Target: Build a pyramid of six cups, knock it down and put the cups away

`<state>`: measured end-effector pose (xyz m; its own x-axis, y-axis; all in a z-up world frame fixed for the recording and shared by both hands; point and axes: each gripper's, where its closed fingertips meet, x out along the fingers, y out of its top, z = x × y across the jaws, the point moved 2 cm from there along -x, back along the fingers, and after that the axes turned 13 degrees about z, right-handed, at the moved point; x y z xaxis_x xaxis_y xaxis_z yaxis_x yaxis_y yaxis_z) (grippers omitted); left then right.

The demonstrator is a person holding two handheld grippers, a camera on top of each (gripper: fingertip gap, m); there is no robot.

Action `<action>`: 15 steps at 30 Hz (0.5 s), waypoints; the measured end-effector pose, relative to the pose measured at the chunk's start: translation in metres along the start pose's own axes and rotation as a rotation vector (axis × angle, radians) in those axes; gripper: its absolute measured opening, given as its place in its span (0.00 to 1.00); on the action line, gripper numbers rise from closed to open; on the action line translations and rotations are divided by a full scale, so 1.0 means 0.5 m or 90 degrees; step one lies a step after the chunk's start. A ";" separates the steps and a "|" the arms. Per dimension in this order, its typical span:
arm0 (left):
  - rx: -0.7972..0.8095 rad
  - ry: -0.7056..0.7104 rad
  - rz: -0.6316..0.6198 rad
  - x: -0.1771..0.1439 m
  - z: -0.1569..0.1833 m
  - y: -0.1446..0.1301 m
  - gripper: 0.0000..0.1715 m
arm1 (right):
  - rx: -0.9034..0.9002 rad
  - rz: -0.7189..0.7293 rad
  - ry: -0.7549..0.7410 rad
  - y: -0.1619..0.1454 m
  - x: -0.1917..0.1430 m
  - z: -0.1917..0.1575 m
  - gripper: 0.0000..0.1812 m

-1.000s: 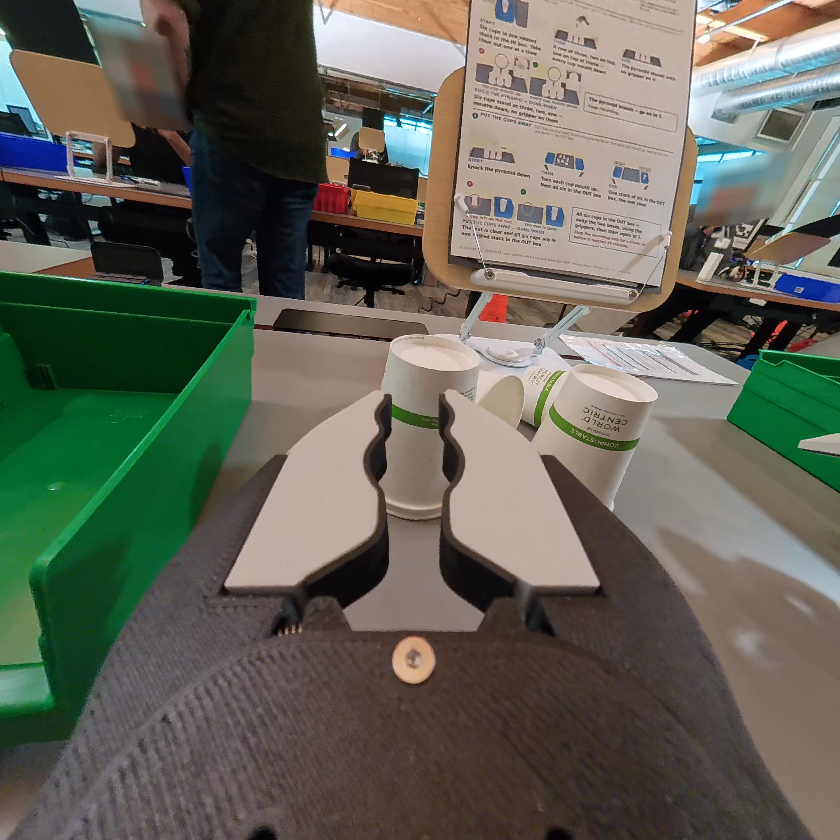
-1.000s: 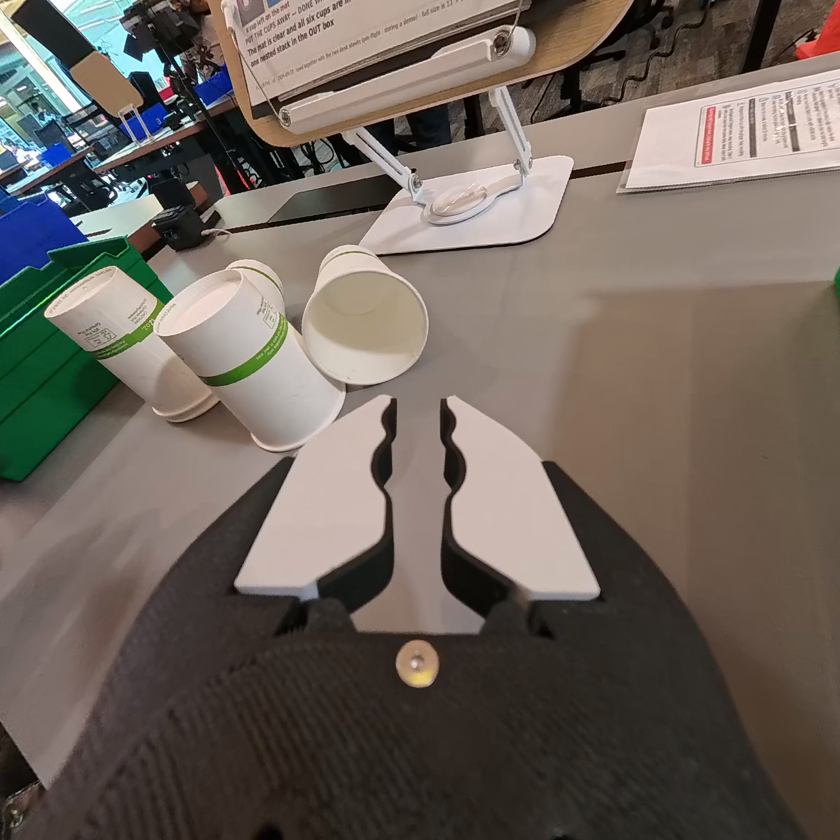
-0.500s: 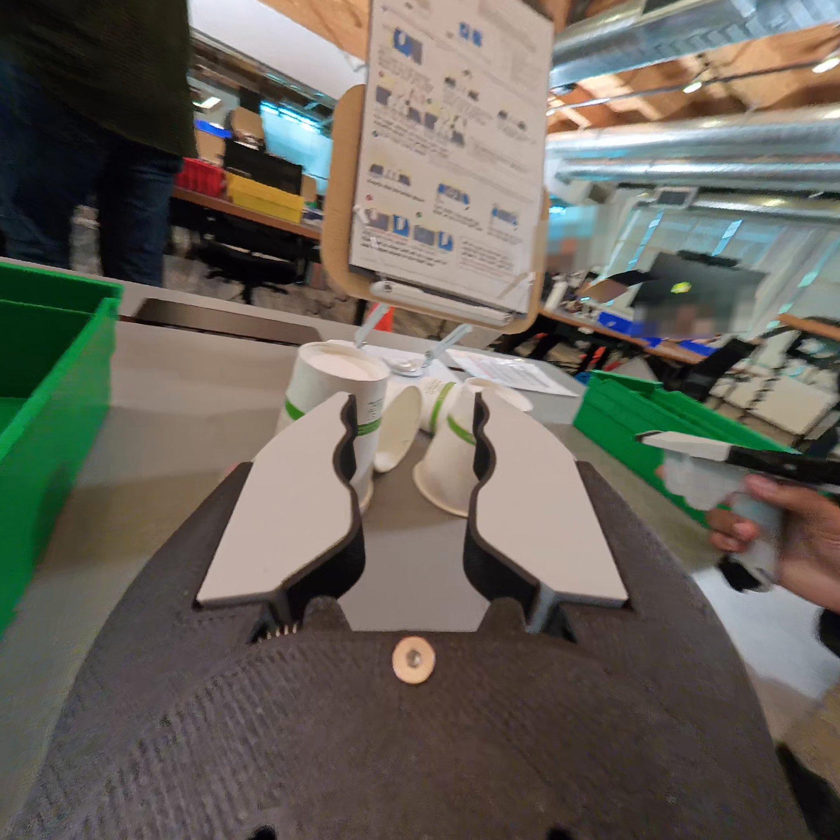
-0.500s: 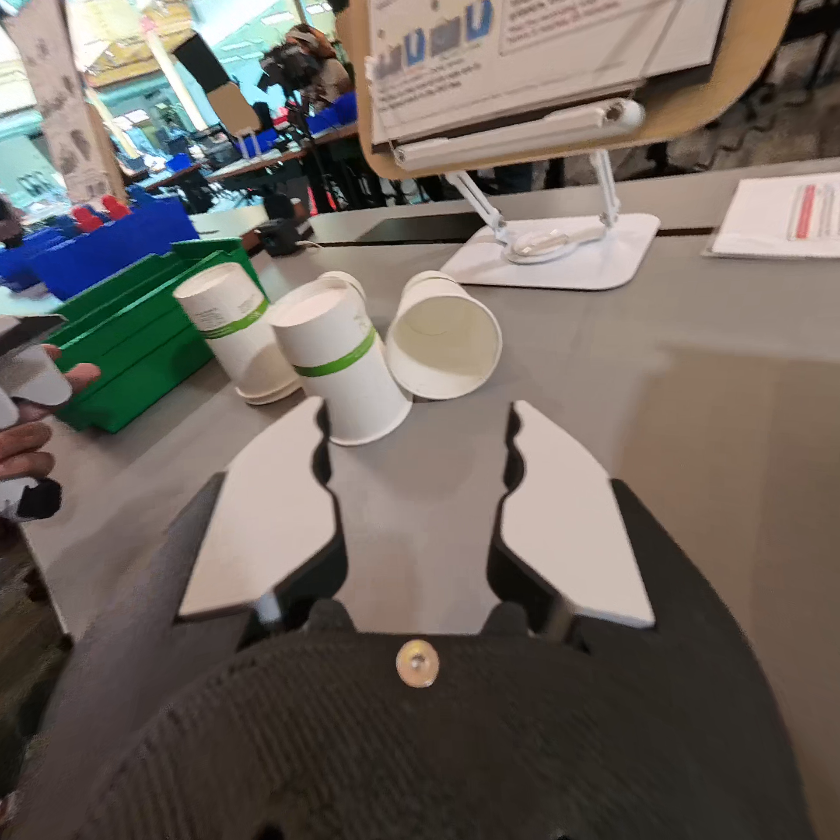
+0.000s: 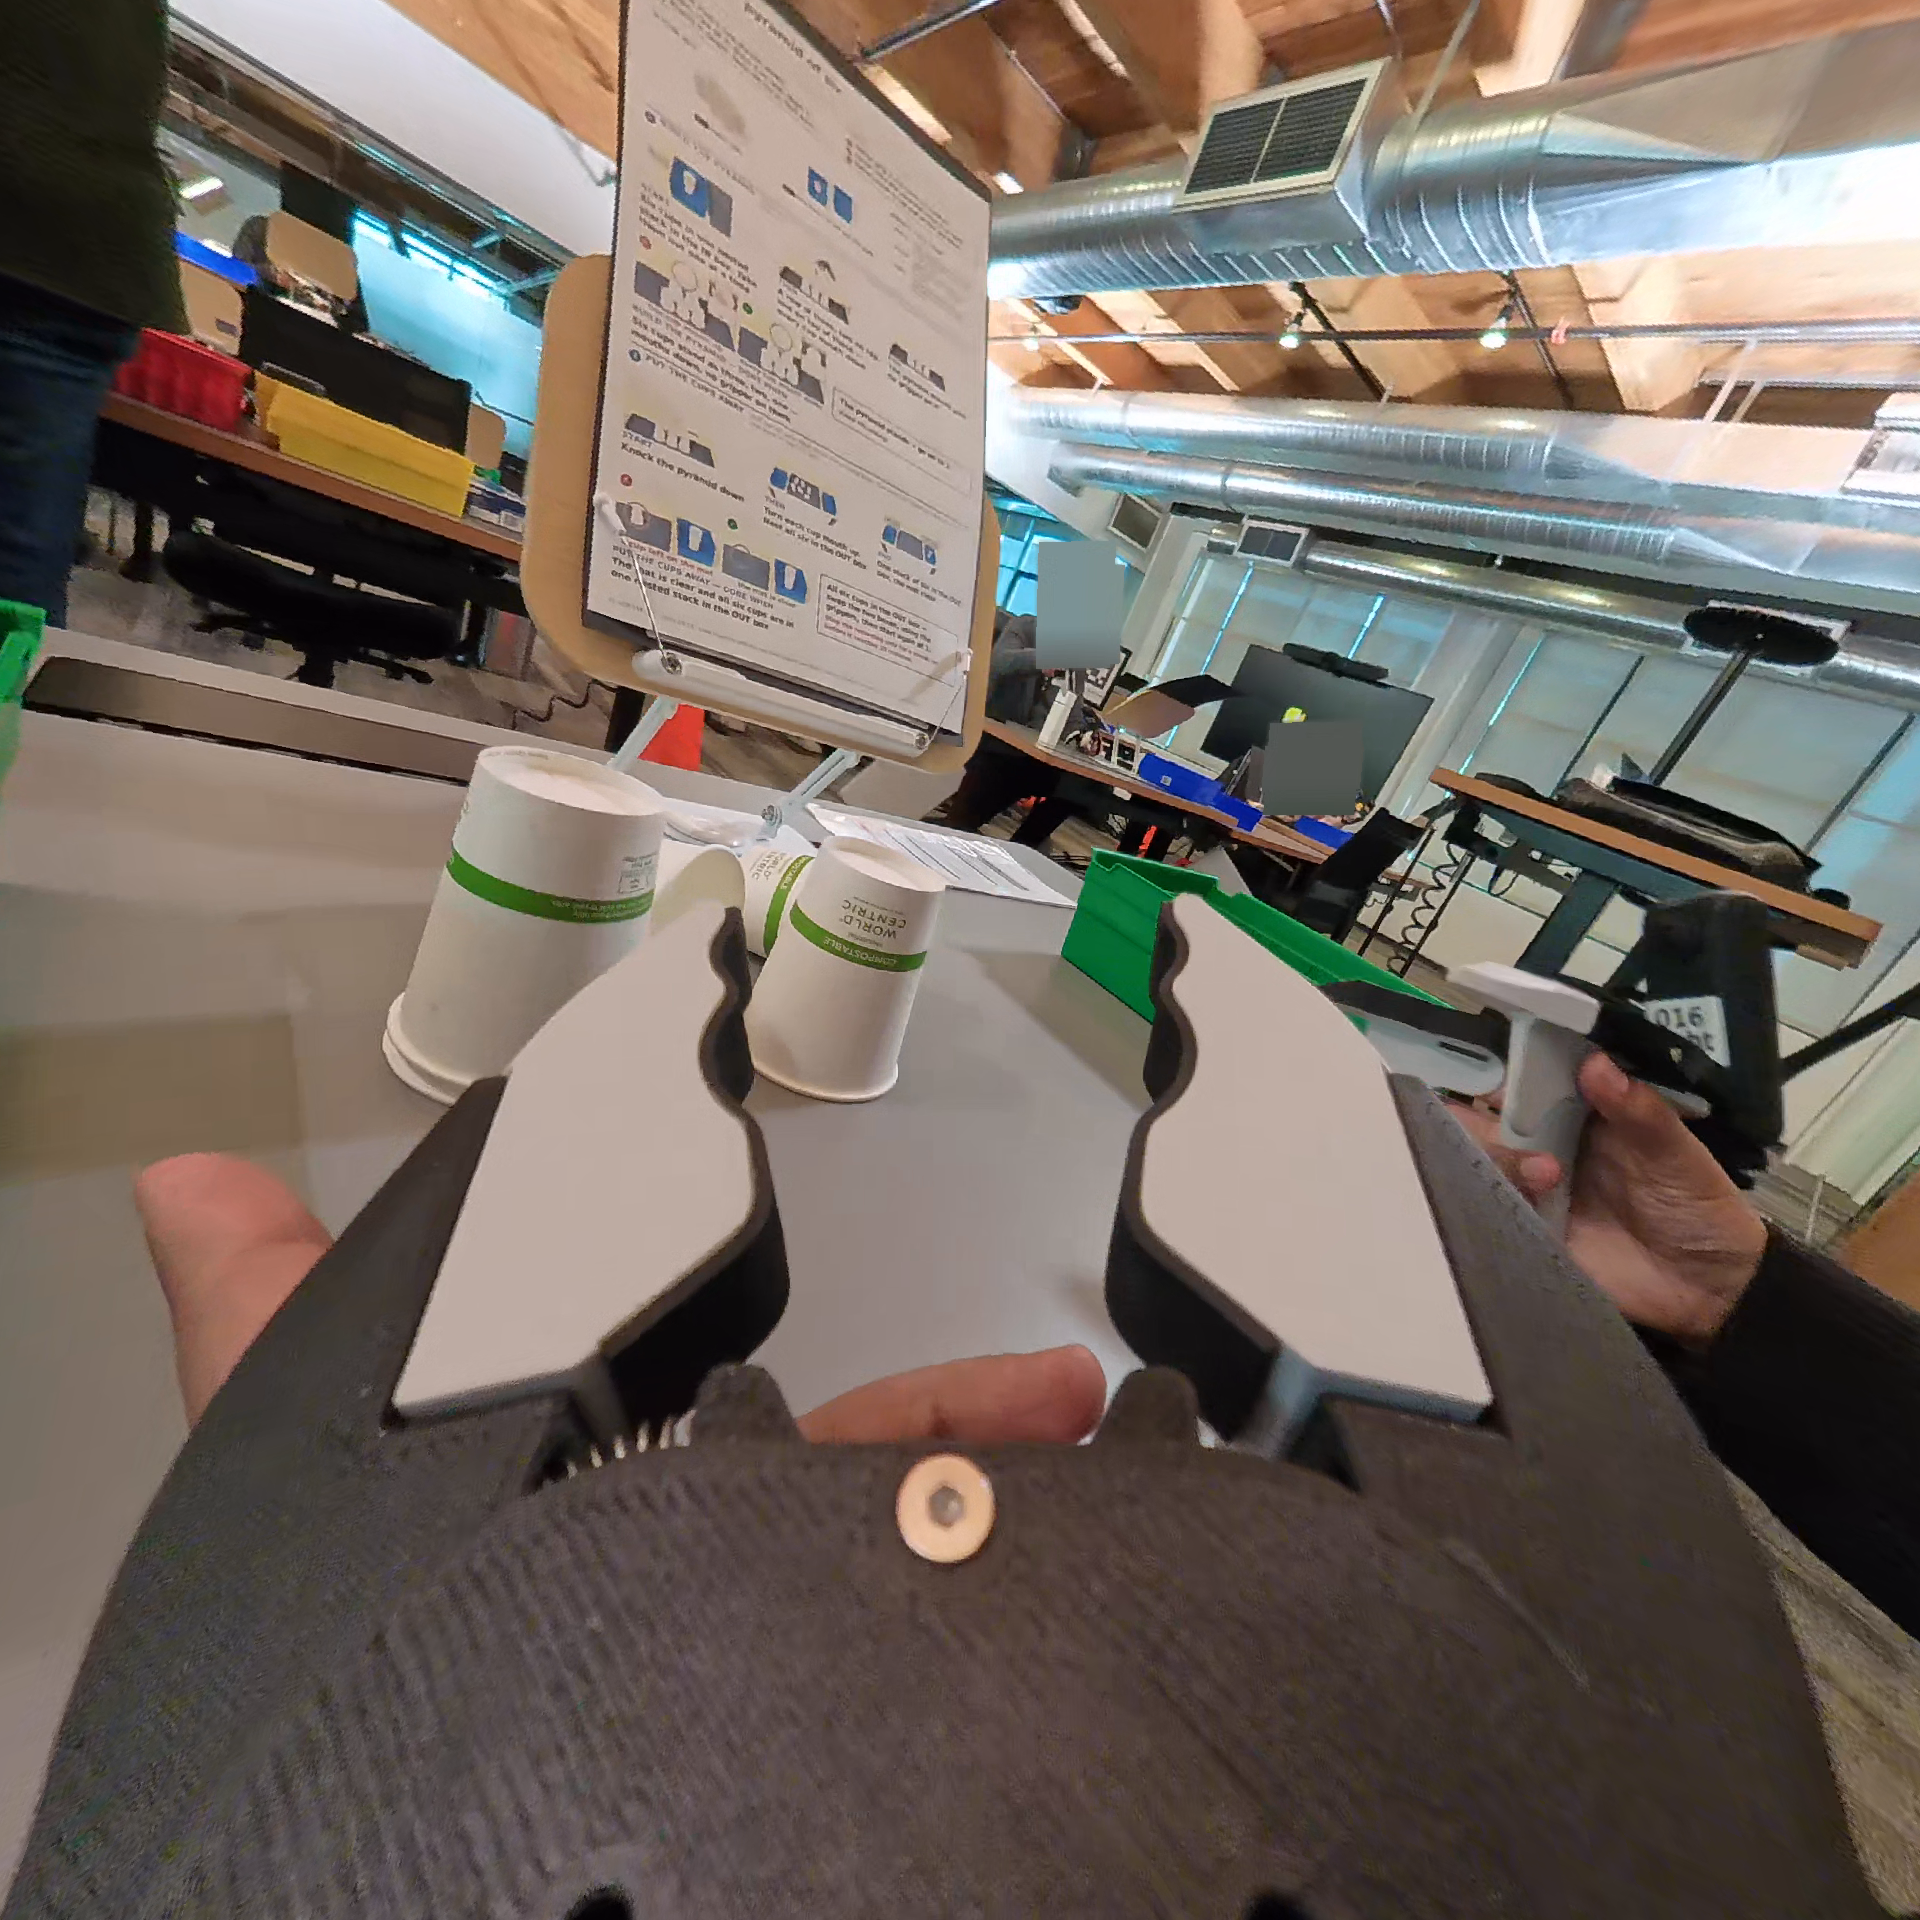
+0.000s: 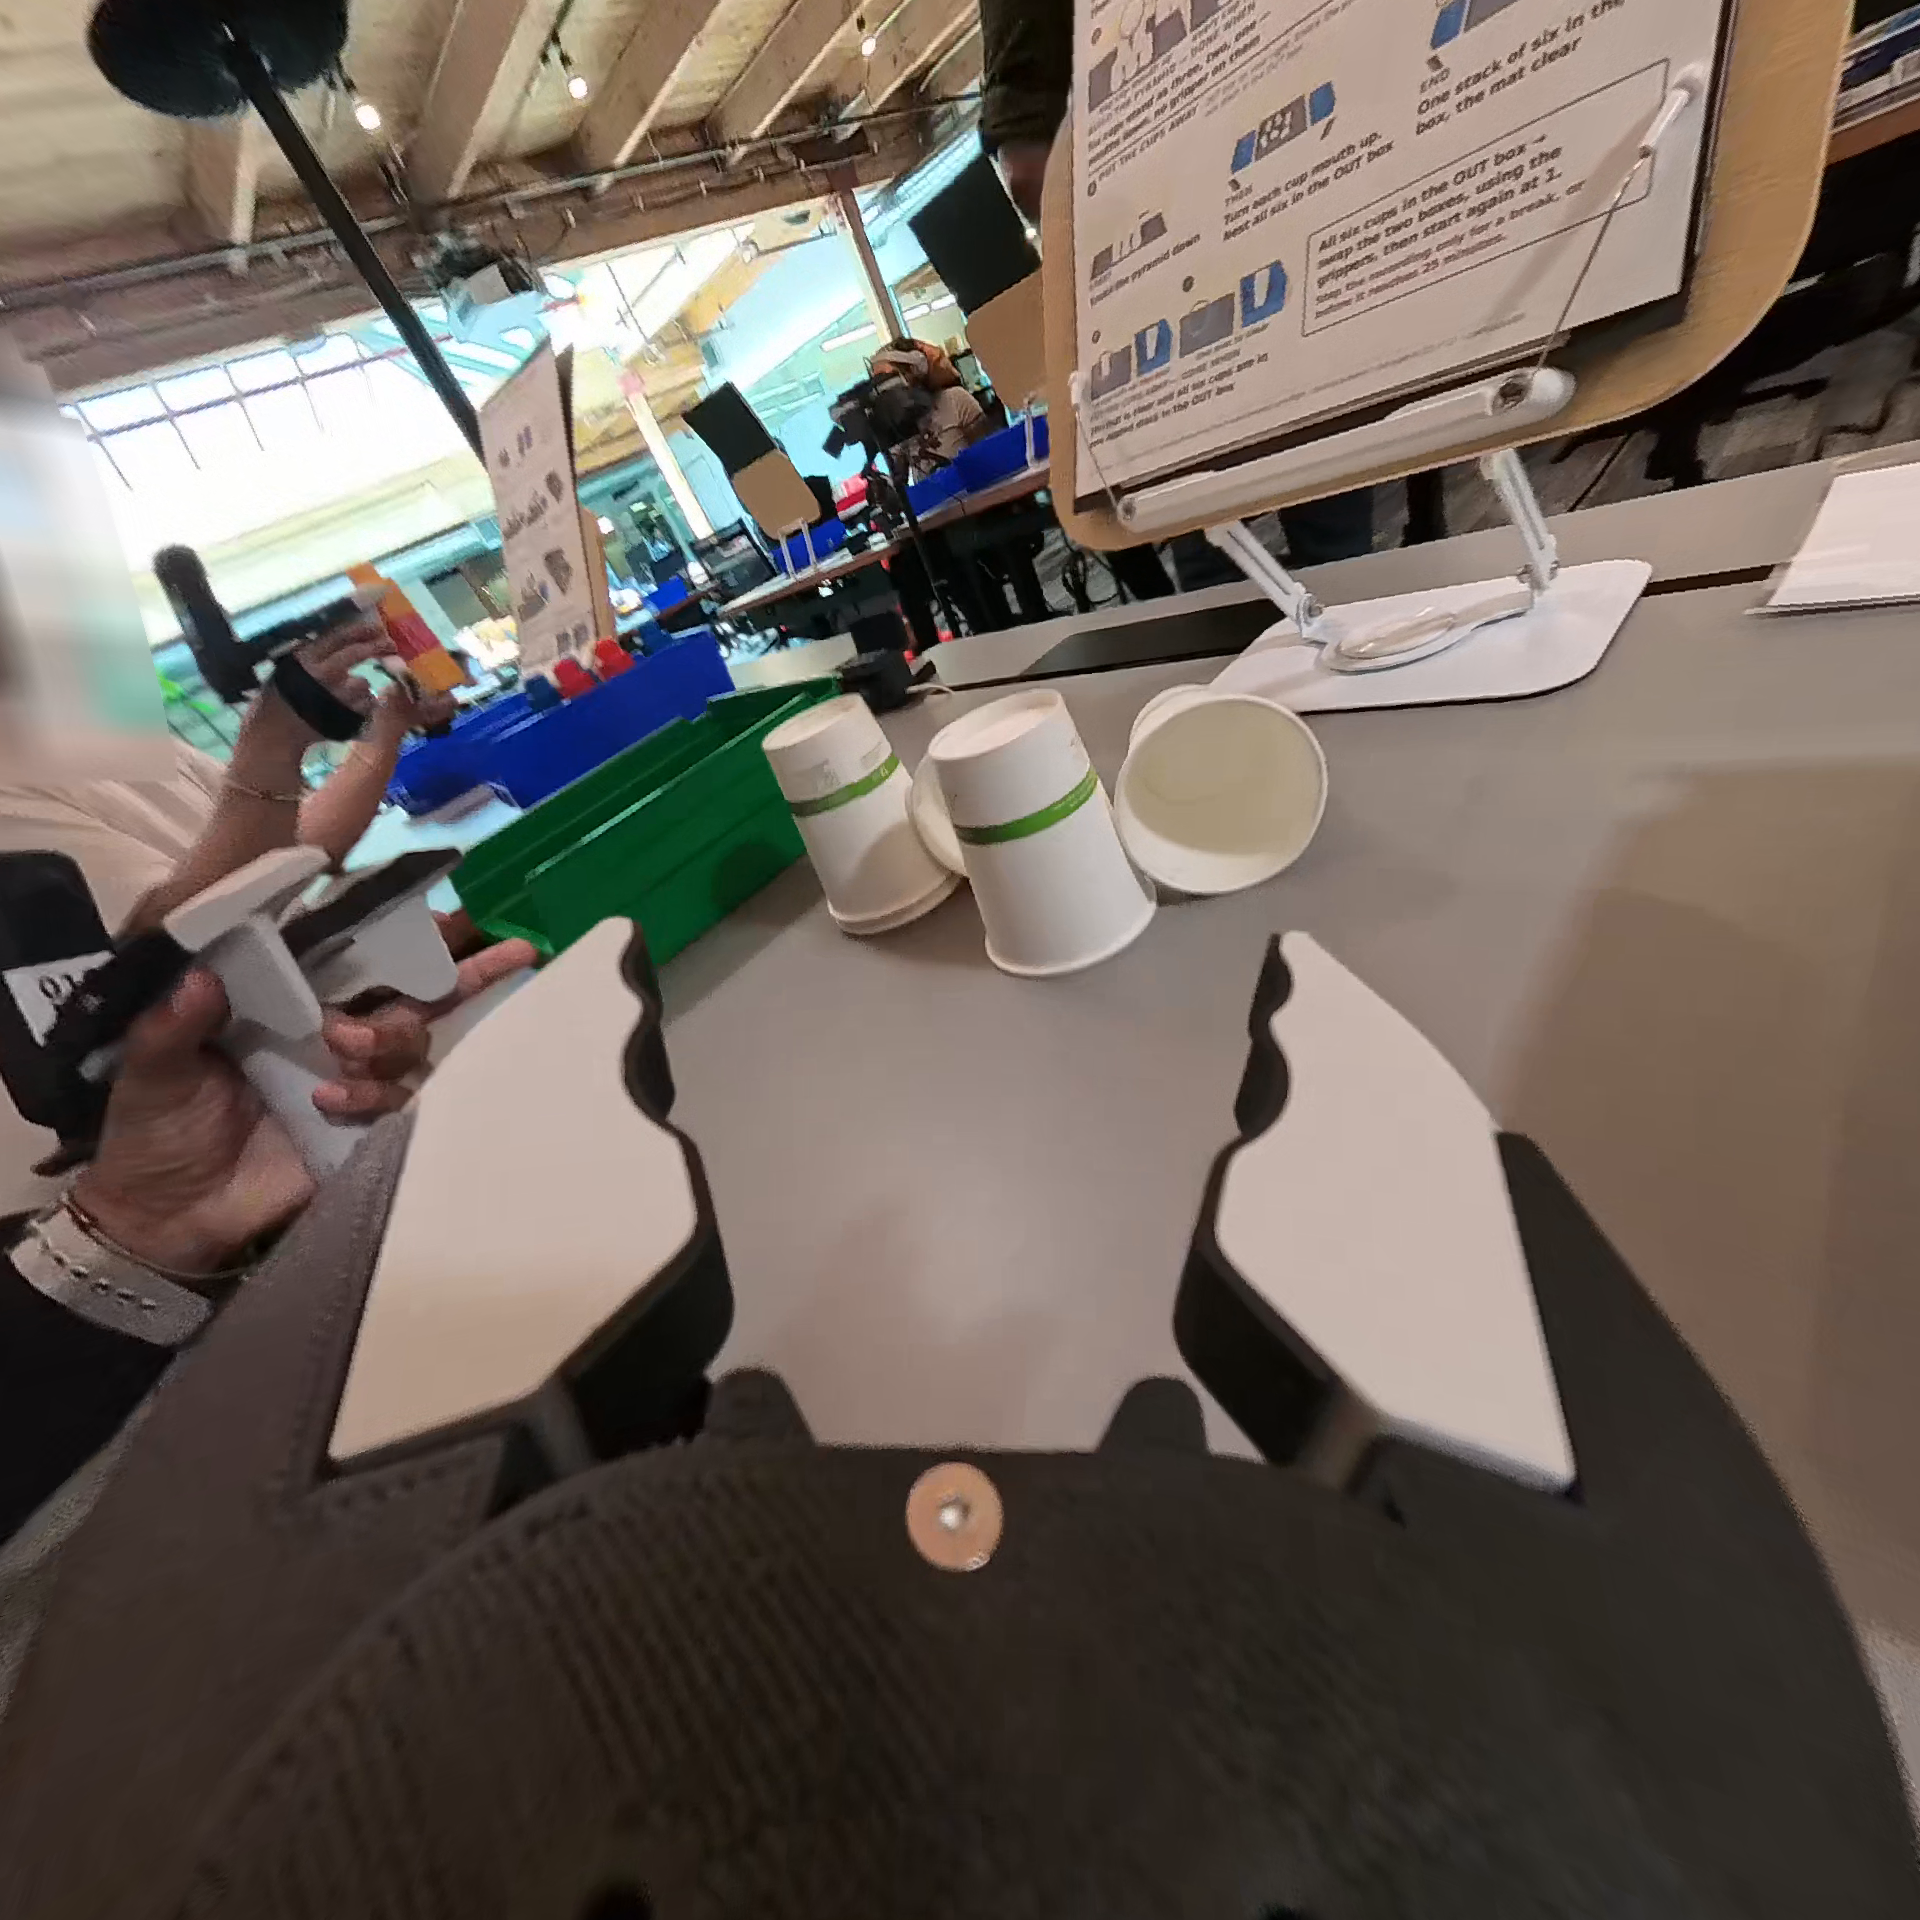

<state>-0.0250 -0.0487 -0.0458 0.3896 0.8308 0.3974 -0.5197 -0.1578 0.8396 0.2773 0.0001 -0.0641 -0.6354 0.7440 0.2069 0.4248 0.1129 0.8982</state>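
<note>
1. Instruction sheet (image 5: 790,416) on the wooden stand, far side of table: printed text with pictograms, readable; not copied.
2. Paper cup (image 5: 847,977), mouth down, centre: printed wording above its green band.
3. Taller cup stack (image 5: 530,914) to its left: small print on the green band.
4. White tag (image 5: 1688,1023) on the right tool: digits.
5. Loose sheet (image 6: 1860,551), far right: print too small to read.

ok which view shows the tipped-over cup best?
Right wrist view: the cup lying on its side faces the camera, open mouth and inside fully visible on the grey table. Left wrist view shows only a sliver of it, hidden between the two upside-down cups.
</note>
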 end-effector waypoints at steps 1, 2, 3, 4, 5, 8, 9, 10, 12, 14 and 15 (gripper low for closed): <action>-0.003 0.004 0.001 -0.004 0.005 -0.001 0.44 | -0.014 -0.006 -0.003 -0.003 -0.014 -0.006 0.60; -0.008 0.005 0.003 -0.008 0.011 -0.002 0.44 | -0.023 -0.011 -0.006 -0.005 -0.028 -0.011 0.60; -0.014 0.005 0.005 -0.010 0.019 -0.004 0.43 | -0.030 -0.014 -0.009 -0.006 -0.043 -0.016 0.60; -0.021 0.006 0.006 -0.011 0.027 -0.007 0.43 | -0.035 -0.018 -0.013 -0.007 -0.061 -0.019 0.60; -0.026 0.004 0.004 -0.012 0.037 -0.012 0.43 | -0.038 -0.021 -0.019 -0.008 -0.080 -0.020 0.60; -0.037 -0.014 -0.016 -0.015 0.079 -0.038 0.43 | -0.038 -0.024 -0.041 -0.003 -0.140 -0.017 0.60; -0.040 -0.024 -0.023 -0.016 0.098 -0.047 0.43 | -0.036 -0.022 -0.051 0.000 -0.161 -0.015 0.60; -0.042 -0.035 -0.030 -0.018 0.118 -0.057 0.43 | -0.033 -0.020 -0.059 0.004 -0.183 -0.014 0.59; -0.043 -0.062 -0.050 -0.023 0.163 -0.079 0.43 | -0.029 -0.011 -0.075 0.015 -0.224 -0.013 0.59; -0.045 -0.092 -0.073 -0.028 0.210 -0.103 0.43 | -0.030 0.004 -0.088 0.029 -0.260 -0.014 0.58; -0.046 -0.107 -0.084 -0.030 0.232 -0.115 0.43 | -0.031 0.008 -0.093 0.034 -0.276 -0.013 0.58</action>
<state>0.0872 -0.1141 -0.0569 0.5754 0.7406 0.3470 -0.5071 -0.0097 0.8618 0.3679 -0.1050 -0.0746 -0.5275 0.8338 0.1631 0.3984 0.0732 0.9143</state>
